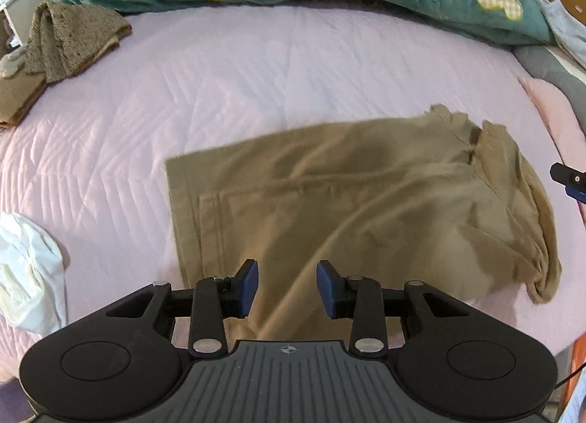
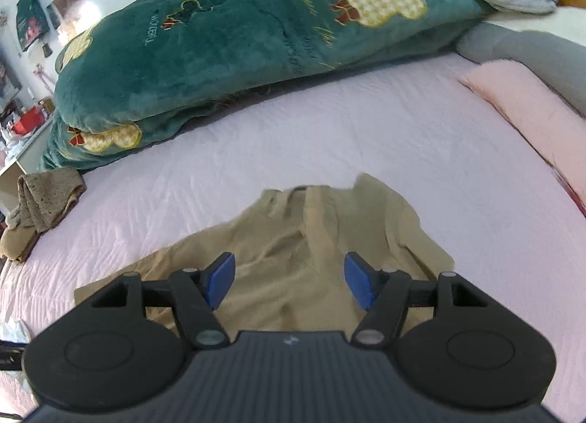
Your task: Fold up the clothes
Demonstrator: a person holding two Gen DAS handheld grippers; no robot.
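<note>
Trousers point(image 1: 329, 196): plain khaki/tan. Bed cover point(image 1: 219, 86): pale pink w/ quilted chevron stitch. Blanket point(image 2: 227, 45): dark teal plush, yellow-checked motifs w/ red bows. Folded knit point(image 1: 69, 38): speckled brown. Cloth point(image 1: 29, 269): white. Tool pads point(image 2: 221, 278): blue; bodies black.

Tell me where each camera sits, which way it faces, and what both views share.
Left wrist: on the left gripper, looking along its open fingers over the khaki trousers; the right gripper's tip shows at the right edge.
Right wrist: on the right gripper, open, above the trousers' bunched end, facing the green plush blanket.
Shared: trousers, blanket, pink bedspread, brown knitted garment.
</note>
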